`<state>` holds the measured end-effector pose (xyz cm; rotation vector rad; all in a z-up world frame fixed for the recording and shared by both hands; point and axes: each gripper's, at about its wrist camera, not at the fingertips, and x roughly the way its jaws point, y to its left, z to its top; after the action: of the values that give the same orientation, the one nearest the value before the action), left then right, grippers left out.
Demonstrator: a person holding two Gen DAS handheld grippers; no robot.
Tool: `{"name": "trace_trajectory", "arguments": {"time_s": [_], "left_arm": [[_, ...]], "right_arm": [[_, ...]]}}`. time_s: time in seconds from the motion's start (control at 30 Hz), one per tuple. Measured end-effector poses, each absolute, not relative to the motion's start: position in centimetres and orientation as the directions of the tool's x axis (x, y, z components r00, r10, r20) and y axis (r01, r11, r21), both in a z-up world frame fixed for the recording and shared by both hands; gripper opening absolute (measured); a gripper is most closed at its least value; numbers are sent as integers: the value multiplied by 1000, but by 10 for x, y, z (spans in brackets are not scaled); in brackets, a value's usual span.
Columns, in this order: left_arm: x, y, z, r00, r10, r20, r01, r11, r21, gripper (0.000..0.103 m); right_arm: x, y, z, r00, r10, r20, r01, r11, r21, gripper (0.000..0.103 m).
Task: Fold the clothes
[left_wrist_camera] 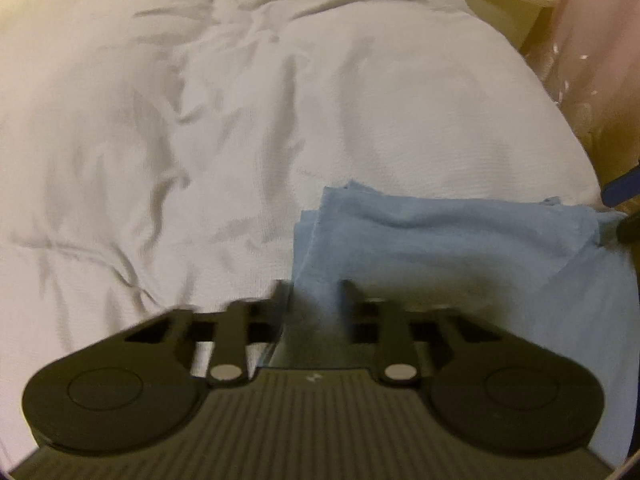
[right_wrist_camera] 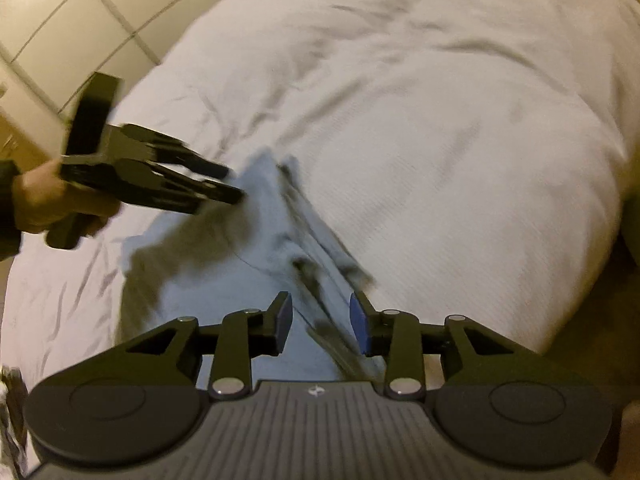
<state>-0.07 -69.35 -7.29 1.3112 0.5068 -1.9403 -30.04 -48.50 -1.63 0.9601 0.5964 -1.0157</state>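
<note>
A light-blue garment (left_wrist_camera: pixel 460 240) lies partly folded on the white bedding (left_wrist_camera: pixel 200 120) of a bed, at its near edge toward the right corner — layered edges show along one side. The left hand-held gripper (left_wrist_camera: pixel 314 288) hangs just over the garment's left edge, jaws apart with nothing between them; a hand (right_wrist_camera: pixel 44 204) holds it. The right hand-held gripper (right_wrist_camera: pixel 320 320) hovers over the garment's other end — jaws spread, blue pads (right_wrist_camera: pixel 358 326) clear of the cloth as far as the blur allows.
</note>
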Motion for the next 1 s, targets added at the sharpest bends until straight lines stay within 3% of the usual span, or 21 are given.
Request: {"name": "trace_trajectory", "arguments": {"time_s": [0.17, 0.37, 0.6, 0.77, 0.93, 0.97, 1.0], "left_arm": [[2, -693, -82, -201, -366, -909, 781, -620, 77, 10], [8, -684, -81, -196, -407, -892, 811, -579, 85, 14], [23, -647, -56, -188, -445, -876, 856, -511, 76, 14], [27, -611, -44, -199, -446, -873, 877, -478, 43, 14], [25, -584, -63, -185, -426, -886, 902, -432, 19, 16], [27, -581, -67, -178, -424, -888, 909, -418, 17, 16], [30, -581, -70, -170, -429, -887, 917, -399, 17, 16]], "right_arm": [[-270, -511, -30, 433, -400, -807, 884, 362, 295, 36], [-296, -532, -53, 400, -395, -827, 905, 316, 286, 41], [-316, -513, -27, 339, -460, -821, 939, 212, 269, 40], [-277, -506, -12, 442, -437, -783, 877, 395, 274, 40], [-253, -521, -34, 469, -391, -792, 839, 477, 262, 29], [-254, -524, -41, 454, -385, -804, 842, 479, 246, 20], [-256, -527, -47, 439, -380, -814, 845, 481, 232, 18]]}}
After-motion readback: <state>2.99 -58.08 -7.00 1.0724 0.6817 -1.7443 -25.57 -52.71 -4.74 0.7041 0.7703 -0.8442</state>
